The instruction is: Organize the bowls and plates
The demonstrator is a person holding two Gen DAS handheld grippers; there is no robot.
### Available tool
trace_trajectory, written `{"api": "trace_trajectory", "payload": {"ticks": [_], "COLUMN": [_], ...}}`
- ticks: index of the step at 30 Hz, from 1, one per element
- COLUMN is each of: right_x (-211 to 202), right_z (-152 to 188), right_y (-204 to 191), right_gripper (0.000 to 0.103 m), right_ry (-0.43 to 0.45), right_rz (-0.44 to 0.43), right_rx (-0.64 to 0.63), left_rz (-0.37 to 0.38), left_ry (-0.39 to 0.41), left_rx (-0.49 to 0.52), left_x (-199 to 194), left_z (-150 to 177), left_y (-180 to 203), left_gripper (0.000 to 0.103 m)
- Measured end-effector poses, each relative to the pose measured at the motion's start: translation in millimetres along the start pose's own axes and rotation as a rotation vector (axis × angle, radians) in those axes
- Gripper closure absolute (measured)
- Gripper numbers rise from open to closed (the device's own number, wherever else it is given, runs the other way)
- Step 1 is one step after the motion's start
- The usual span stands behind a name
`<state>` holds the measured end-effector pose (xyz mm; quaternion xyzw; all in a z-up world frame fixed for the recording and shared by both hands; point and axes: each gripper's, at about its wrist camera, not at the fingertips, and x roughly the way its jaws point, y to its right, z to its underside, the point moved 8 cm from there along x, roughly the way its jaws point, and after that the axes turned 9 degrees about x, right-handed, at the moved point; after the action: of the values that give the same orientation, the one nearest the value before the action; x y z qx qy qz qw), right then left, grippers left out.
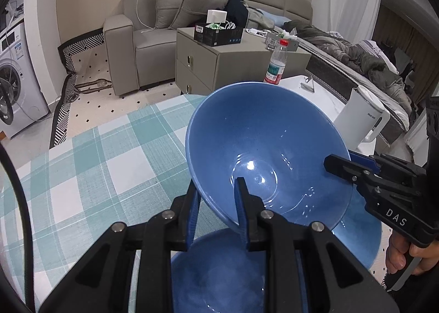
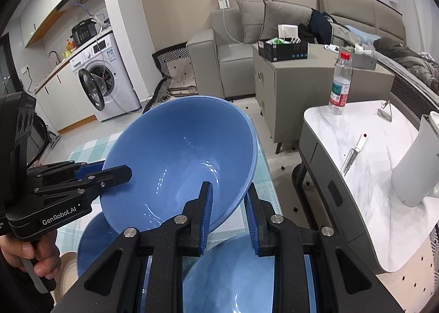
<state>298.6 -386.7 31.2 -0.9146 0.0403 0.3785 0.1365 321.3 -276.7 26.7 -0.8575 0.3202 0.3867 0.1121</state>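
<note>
A blue bowl (image 1: 260, 134) (image 2: 178, 148) hangs tilted above the table, held by its rim from two sides. My left gripper (image 1: 216, 203) is shut on the near rim in the left wrist view and shows at the left of the right wrist view (image 2: 115, 173). My right gripper (image 2: 229, 208) is shut on the opposite rim and reaches in from the right of the left wrist view (image 1: 340, 167). Under the lifted bowl sits another blue bowl (image 1: 219, 271) (image 2: 233, 271), with a blue dish (image 1: 359, 230) (image 2: 93, 239) beside it.
A teal plaid cloth (image 1: 109, 162) covers the table. A beige plate (image 2: 68, 271) edges in near a hand. To the right, a white marble side table (image 2: 370, 175) carries a white kettle (image 2: 414, 162), a water bottle (image 2: 340, 85) and a knife (image 2: 354, 154).
</note>
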Motion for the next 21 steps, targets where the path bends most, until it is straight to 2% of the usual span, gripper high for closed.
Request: {"api": "trace_trajectory", "payload": {"ticks": [21], "right_x": [-80.1], "right_z": [16.8], "right_y": [-40.1], "right_gripper": [0.079], "right_ry": [0.114], "right_rz": [-0.046], "right_rx": [-0.032], "left_rz": [-0.040], "left_ry": [0.106], "left_rx": [-0.001], "left_x": [-70.7], "left_z": [17.3], "left_y": [6.7], "left_gripper": [0.080]}}
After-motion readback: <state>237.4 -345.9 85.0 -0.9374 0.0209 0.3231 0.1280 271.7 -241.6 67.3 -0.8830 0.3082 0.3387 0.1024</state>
